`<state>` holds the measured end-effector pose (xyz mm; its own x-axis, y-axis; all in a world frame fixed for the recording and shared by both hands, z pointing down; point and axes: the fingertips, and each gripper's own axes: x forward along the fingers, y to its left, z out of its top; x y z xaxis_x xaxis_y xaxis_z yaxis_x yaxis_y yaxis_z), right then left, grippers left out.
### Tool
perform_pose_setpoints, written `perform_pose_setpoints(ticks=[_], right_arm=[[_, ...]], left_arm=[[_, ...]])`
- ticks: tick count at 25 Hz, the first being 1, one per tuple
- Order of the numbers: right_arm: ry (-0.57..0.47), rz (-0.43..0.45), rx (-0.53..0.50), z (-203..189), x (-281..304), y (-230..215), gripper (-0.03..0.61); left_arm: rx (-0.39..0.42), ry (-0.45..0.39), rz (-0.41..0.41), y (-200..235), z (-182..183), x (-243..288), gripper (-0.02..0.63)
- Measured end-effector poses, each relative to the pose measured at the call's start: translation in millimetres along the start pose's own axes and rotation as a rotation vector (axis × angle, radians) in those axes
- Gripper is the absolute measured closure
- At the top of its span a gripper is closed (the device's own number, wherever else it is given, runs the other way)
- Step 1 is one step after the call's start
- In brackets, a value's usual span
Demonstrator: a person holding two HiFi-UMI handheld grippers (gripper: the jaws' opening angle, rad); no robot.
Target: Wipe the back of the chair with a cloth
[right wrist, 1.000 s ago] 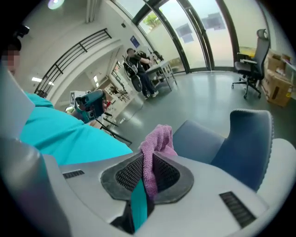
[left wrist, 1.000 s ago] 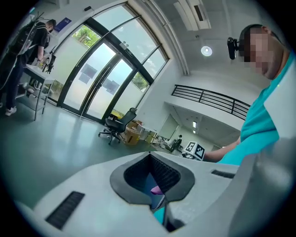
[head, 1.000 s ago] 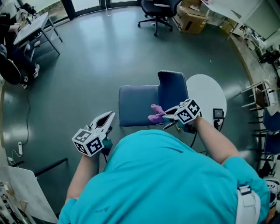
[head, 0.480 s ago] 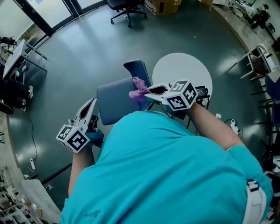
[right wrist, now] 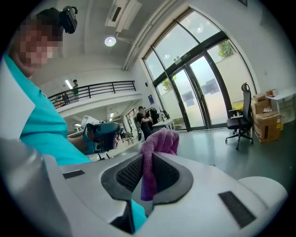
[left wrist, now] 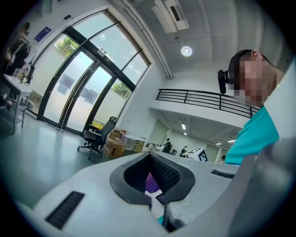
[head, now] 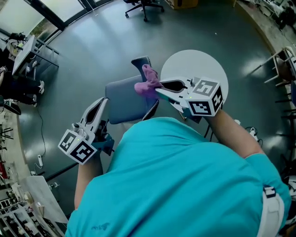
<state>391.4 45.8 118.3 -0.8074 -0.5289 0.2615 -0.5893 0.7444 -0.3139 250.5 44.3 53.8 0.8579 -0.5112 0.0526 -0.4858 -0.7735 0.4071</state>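
Note:
The chair has a blue seat (head: 121,99) and a narrow blue backrest (head: 140,61), seen from above in the head view. A purple cloth (head: 148,83) hangs bunched from my right gripper (head: 158,90), which is shut on it. The cloth overlaps the backrest's near right edge; I cannot tell whether it touches. In the right gripper view the cloth (right wrist: 159,141) sticks up out of the closed tips (right wrist: 149,157). My left gripper (head: 102,102) hovers at the seat's left edge, shut and empty, and its own view shows it (left wrist: 150,155) closed too.
A round white table (head: 199,62) stands right of the chair, just beyond my right gripper. A black office chair (head: 143,4) is on the grey floor farther off, and desks (head: 27,48) stand at the far left. Cables lie on the floor at right.
My right gripper has carried the cloth from over the seat up to the backrest. The left gripper has kept its place beside the seat. The head view has swung.

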Motion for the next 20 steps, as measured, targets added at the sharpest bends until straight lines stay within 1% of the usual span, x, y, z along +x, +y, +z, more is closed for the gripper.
perform_pose_setpoints(ticks=[4, 6, 9, 12, 20], right_arm=[[-0.091, -0.057, -0.048, 30, 5, 10, 0.537], [-0.114, -0.096, -0.046, 40, 15, 22, 0.54], [-0.105, -0.127, -0.047, 42, 34, 32, 0.541], [-0.105, -0.13, -0.037, 45, 48, 39, 0.541], [-0.082, -0.156, -0.039, 46, 40, 35, 0.541]], left_arm=[[0.063, -0.006, 0.006, 9, 12, -34, 0.618], [0.072, -0.004, 0.009, 20, 24, -56, 0.618], [0.07, -0.039, -0.004, 35, 40, -78, 0.618], [0.056, -0.064, -0.015, 47, 45, -89, 0.618], [0.033, -0.077, -0.029, 51, 43, -88, 0.618]])
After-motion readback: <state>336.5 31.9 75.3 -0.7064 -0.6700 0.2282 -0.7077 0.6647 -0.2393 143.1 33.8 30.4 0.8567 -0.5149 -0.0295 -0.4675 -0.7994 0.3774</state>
